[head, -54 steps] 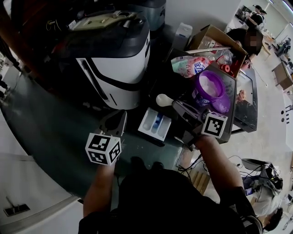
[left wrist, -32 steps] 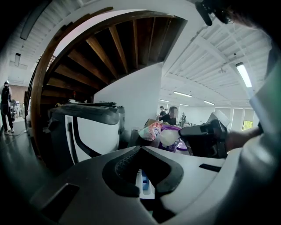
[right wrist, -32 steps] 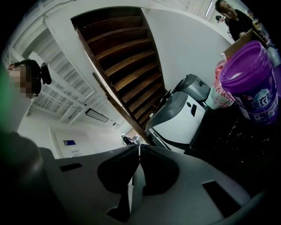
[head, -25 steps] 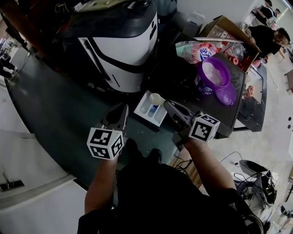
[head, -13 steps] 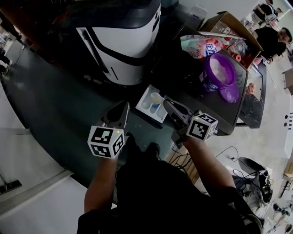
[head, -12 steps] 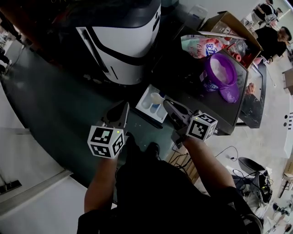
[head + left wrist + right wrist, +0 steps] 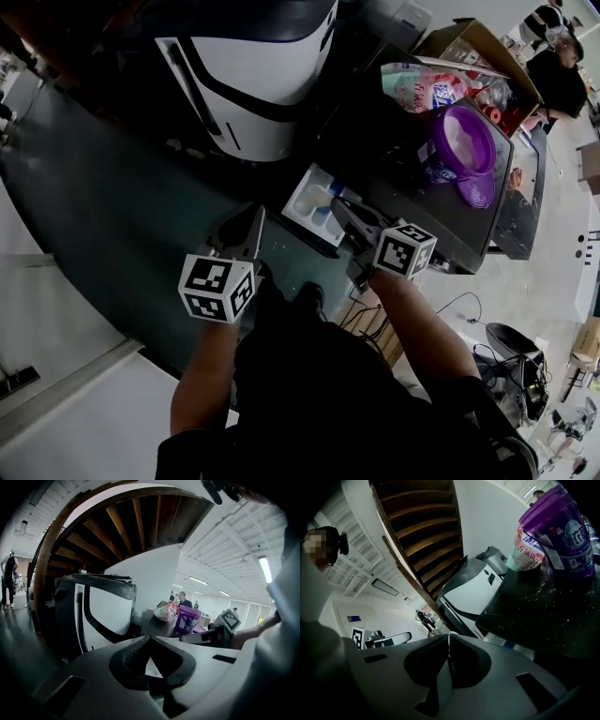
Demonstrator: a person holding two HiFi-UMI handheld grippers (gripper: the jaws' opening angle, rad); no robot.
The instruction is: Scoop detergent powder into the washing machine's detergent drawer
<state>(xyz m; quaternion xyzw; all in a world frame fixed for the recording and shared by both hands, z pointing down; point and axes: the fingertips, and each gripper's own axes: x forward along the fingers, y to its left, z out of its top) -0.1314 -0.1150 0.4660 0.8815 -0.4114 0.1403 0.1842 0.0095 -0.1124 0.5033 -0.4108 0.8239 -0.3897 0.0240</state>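
Gripping the thin handle of a white plastic scoop (image 7: pixel 449 635), the right gripper (image 7: pixel 337 207) has its jaws pressed together on it. In the right gripper view only a narrow white sliver of the handle shows at the jaw tips. In the head view this gripper sits just right of frame centre, and its tips reach over the right end of the white detergent drawer (image 7: pixel 309 201). The scoop bowl cannot be made out clearly there.

The drawer is pulled out below the white-and-black washing machine (image 7: pixel 251 80) at upper centre. Its compartments face up.

The left gripper (image 7: pixel 251 223) is at lower left of centre, just beside the drawer's left edge and apart from it. In the left gripper view its jaws meet at the tips with nothing between them.

The round purple plastic detergent tub (image 7: pixel 466 142) stands open in the upper right on the black worktop (image 7: pixel 389 173), with pale powder inside. Its purple lid (image 7: pixel 478 189) lies flat just beside it, toward the frame's lower edge. A pink-and-white detergent bag (image 7: pixel 420 82) lies above the tub, next to an open brown cardboard box (image 7: pixel 473 42).
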